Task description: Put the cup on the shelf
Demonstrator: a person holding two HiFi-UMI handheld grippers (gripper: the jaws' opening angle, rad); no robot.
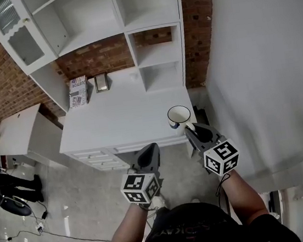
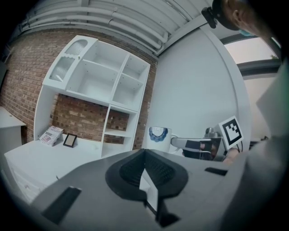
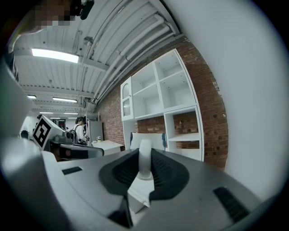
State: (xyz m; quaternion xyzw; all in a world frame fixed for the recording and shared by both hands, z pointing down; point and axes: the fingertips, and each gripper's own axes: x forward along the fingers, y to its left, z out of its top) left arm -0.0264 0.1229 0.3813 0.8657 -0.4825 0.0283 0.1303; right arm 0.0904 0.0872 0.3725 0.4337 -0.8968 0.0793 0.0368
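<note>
The right tongs (image 1: 191,130) are clamped on the handle of the white enamel cup with a dark blue rim (image 1: 178,115). The loop is pinched between the ribbed pads and the bowl juts out beyond the tips, upright and mouth up. The left tongs (image 1: 153,147), at 8 o'clock from the cup, are closed with nothing in them. The cup hovers over the 4 o'clock corner of the white cabinet top (image 1: 119,124). The tall white wooden shelf unit (image 1: 152,18) rises at 12 o'clock from it, its narrow right-hand cubbies nearest, so the placing is not yet done.

The weak point is the grip: only the thin handle is held, so the bowl could swivel or sag if the hand jerks. Going into a narrow cubby, the rim may clip a shelf edge or upright and twist the cup loose. Letting go before the base sits flat would probably tip it. The printed box (image 1: 78,91) and small picture frame (image 1: 101,82), at 10 o'clock, lie well apart and look safe
</note>
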